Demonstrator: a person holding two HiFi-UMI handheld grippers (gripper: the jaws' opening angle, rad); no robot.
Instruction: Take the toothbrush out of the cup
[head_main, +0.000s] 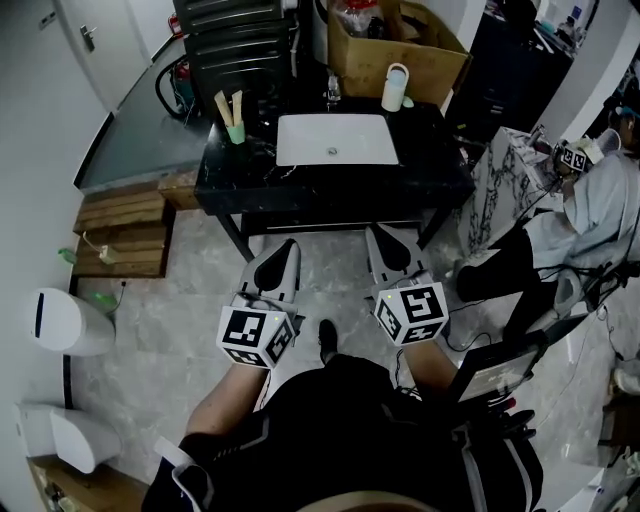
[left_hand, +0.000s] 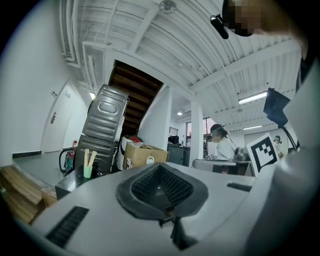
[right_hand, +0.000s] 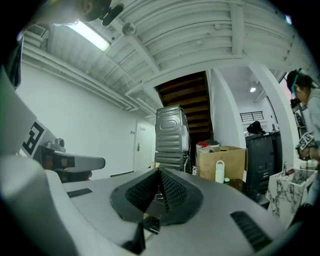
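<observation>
A green cup (head_main: 236, 132) stands on the left end of the black table (head_main: 230, 185), with wooden toothbrushes (head_main: 229, 104) upright in it. In the left gripper view the cup (left_hand: 88, 172) and toothbrushes (left_hand: 88, 157) appear small, far off at the left. My left gripper (head_main: 284, 252) and right gripper (head_main: 389, 243) are held side by side over the floor, short of the table's near edge. Both are shut with nothing between the jaws, as the left gripper (left_hand: 160, 166) and right gripper (right_hand: 160, 172) also show in their own views.
A white sink basin (head_main: 337, 139) is set in the table, with a white bottle (head_main: 395, 88) and a cardboard box (head_main: 420, 55) behind it. Wooden pallets (head_main: 122, 232) lie at the left. A seated person (head_main: 590, 215) and a marbled bag (head_main: 505, 175) are at the right.
</observation>
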